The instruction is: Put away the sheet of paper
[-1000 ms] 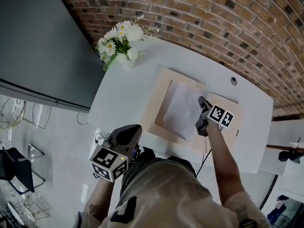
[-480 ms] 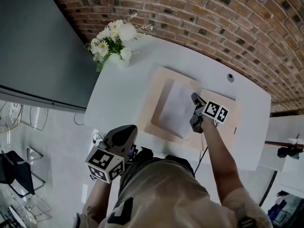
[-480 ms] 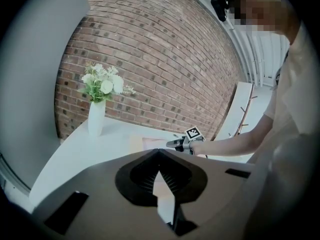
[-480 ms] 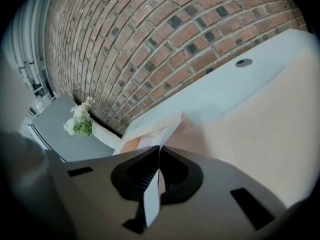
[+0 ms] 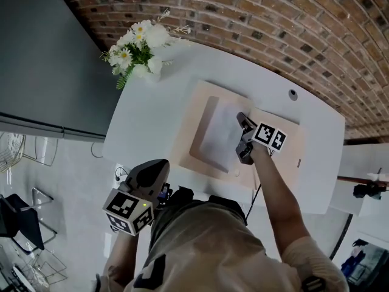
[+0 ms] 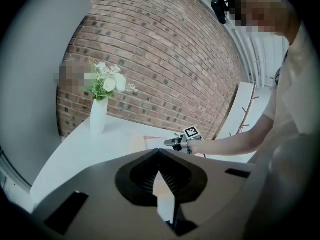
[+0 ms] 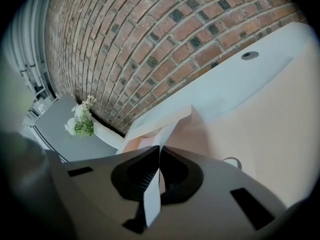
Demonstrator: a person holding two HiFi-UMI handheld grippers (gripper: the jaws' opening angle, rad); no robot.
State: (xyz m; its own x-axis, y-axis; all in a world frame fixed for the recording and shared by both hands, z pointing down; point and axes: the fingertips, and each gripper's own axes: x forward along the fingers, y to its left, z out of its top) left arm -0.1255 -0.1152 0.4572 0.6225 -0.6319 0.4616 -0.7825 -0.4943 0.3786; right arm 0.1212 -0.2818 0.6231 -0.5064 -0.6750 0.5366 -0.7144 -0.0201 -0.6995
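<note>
The paper [image 5: 217, 140] is not put away yet. Most of it lies flat on a beige mat [image 5: 193, 111] in the middle of the head view, on the white table [image 5: 152, 111].

The right gripper [image 5: 242, 140] is at the right edge of the paper. In the right gripper view its fingers [image 7: 140, 176] are closed on the paper, and a strip of the sheet runs right between them. The held edge is lifted and bent up, while the far part of the sheet lies low on the mat. So the grab is done, and the lift has only just begun.

The left gripper [image 5: 159, 169] is at the lower left of the head view, off the table and close to the person's body. Its fingers [image 6: 142, 176] are closed with nothing between them. It is not helping with the paper right now.

What is left is most of the job: lift the whole sheet off the mat, carry it to its place, and let go. The mat may be an open folder or a tray where the paper belongs, but that is hard to tell from here. The flowers [image 5: 137, 47] stand at the upper left of the head view, well apart from the paper.
</note>
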